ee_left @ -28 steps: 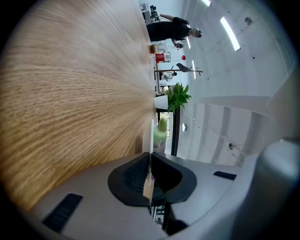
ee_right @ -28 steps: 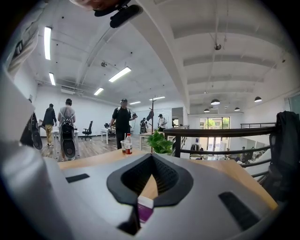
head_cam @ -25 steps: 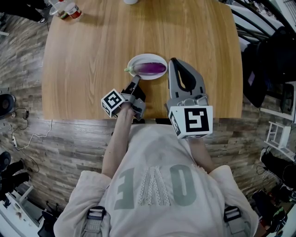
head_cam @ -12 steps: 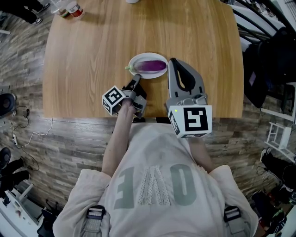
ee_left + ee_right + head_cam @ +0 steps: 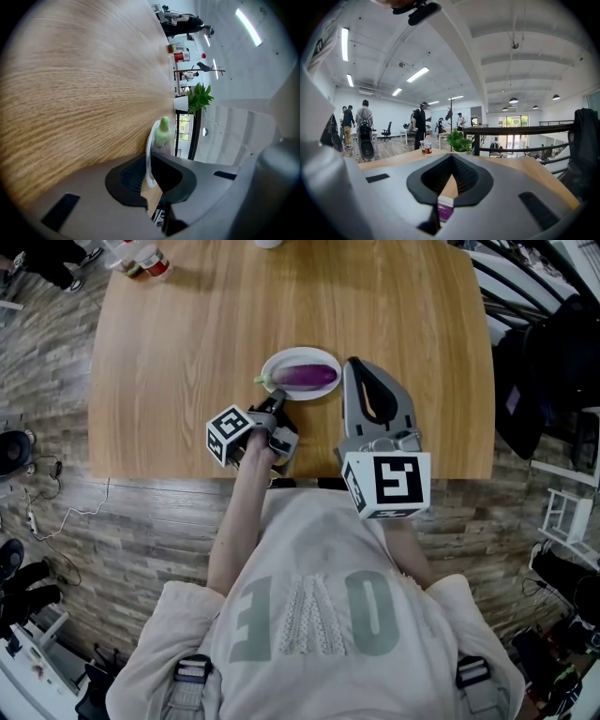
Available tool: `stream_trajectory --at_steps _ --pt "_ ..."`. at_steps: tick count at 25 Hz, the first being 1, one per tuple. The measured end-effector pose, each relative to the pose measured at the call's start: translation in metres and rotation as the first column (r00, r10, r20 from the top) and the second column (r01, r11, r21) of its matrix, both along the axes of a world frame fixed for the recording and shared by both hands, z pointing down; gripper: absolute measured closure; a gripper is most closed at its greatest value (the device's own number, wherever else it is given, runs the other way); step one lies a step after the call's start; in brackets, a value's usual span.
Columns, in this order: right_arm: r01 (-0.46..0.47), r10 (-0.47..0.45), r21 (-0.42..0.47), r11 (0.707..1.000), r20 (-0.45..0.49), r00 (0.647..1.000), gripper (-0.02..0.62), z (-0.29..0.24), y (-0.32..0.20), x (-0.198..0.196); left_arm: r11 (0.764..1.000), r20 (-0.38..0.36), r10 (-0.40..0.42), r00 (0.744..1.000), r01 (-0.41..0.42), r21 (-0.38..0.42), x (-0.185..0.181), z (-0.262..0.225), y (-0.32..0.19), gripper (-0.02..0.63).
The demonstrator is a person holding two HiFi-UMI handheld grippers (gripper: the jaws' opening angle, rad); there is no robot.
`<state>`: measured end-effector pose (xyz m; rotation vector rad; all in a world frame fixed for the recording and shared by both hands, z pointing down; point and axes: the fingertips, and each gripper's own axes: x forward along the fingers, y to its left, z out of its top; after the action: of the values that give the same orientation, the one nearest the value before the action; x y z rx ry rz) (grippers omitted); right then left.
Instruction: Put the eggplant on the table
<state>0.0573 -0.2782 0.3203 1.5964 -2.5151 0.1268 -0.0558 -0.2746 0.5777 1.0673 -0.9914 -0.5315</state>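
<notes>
A purple eggplant [image 5: 305, 377] with a green stem [image 5: 163, 131] lies on a small white plate [image 5: 323, 362] near the front of the wooden table [image 5: 169, 362]. My left gripper [image 5: 276, 399] reaches in from the near left and is shut on the plate's near rim [image 5: 148, 152], which stands edge-on between its jaws [image 5: 149, 164]. The right gripper [image 5: 353, 365] rests just right of the plate, shut and empty. In the right gripper view, the right gripper [image 5: 451, 157] shows a bit of purple eggplant [image 5: 445, 213] and white rim low in the slot behind its tips.
Cups and a bottle [image 5: 141, 259] stand at the table's far left corner, and a white cup [image 5: 267, 243] at the far edge. A potted plant [image 5: 459, 140] stands at the table's far end. Dark chairs and a bag [image 5: 553, 362] crowd the right side. The table's near edge [image 5: 169, 476] runs under my hands.
The left gripper has rolled and tipped a little, its marker cube shifting toward the plate while the jaws stay on the rim. Plate, eggplant and right gripper have not moved.
</notes>
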Motion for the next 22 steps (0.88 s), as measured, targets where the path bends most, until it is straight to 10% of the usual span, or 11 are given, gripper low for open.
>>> stream_trajectory --at_steps 9,15,18,22 --pt "0.001 -0.001 -0.002 1.000 0.022 1.000 0.577 -0.001 0.001 0.003 0.992 0.143 -0.062 0.988 0.077 -0.101 -0.014 0.003 0.008 0.558" --pt "-0.011 0.011 -0.007 1.000 0.037 0.999 0.577 0.001 -0.002 0.008 0.985 0.305 -0.128 0.944 0.157 -0.072 -0.042 -0.016 0.002 0.380" --pt "-0.023 0.024 -0.007 1.000 0.047 0.999 0.577 0.000 -0.005 0.009 0.984 0.581 -0.169 0.796 0.169 0.055 -0.082 -0.049 -0.005 0.380" --pt "-0.046 0.046 -0.008 0.999 0.056 0.997 0.577 0.000 -0.009 0.012 0.948 0.826 -0.306 0.473 0.069 0.311 -0.118 -0.132 -0.026 0.380"
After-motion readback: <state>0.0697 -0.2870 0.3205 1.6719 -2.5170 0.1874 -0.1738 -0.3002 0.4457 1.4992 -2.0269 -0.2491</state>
